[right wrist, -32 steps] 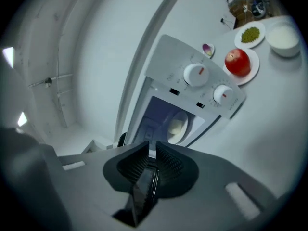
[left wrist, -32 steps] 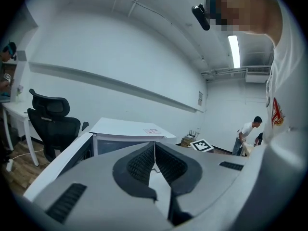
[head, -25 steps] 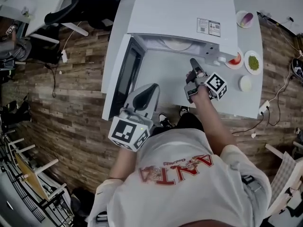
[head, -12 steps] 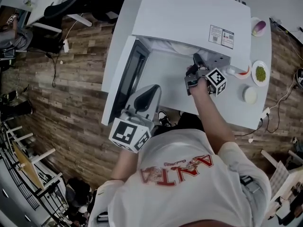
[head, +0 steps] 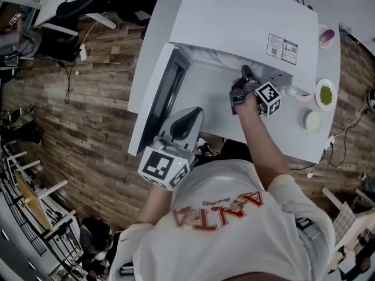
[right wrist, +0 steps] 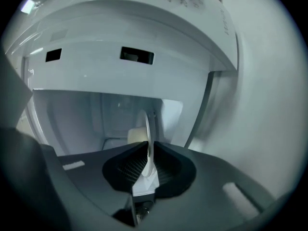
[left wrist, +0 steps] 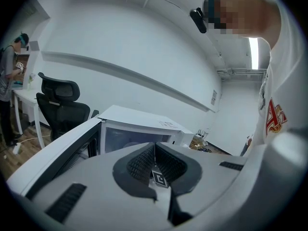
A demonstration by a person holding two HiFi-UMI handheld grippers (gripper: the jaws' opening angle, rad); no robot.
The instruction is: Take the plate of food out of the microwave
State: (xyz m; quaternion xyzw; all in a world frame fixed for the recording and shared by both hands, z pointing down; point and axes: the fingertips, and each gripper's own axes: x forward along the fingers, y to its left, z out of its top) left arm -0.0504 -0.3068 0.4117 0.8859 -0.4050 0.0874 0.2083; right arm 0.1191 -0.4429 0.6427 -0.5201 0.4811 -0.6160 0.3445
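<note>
The white microwave (head: 246, 22) stands on the white table with its door (head: 161, 98) swung open to the left. My right gripper (head: 243, 75) reaches into the cavity's mouth. In the right gripper view a white plate (right wrist: 147, 129) shows edge-on, its rim between the closing jaws, and both pads (right wrist: 132, 165) touch it. A pale lump of food (right wrist: 136, 135) lies on the plate. From the head view the plate is hidden under the microwave's top. My left gripper (head: 187, 122) hangs back near the door's front edge, its jaws (left wrist: 155, 160) shut on nothing.
Small dishes stand on the table right of the microwave: a green one (head: 326, 93), a white one (head: 312, 120) and a purple one (head: 326, 37). A black office chair (left wrist: 60, 102) and a person (left wrist: 9, 81) are off to the left.
My right gripper has pushed forward into the microwave's opening. The plate, visible in the cavity a second ago, is now hidden from the head view. The left gripper has barely moved.
</note>
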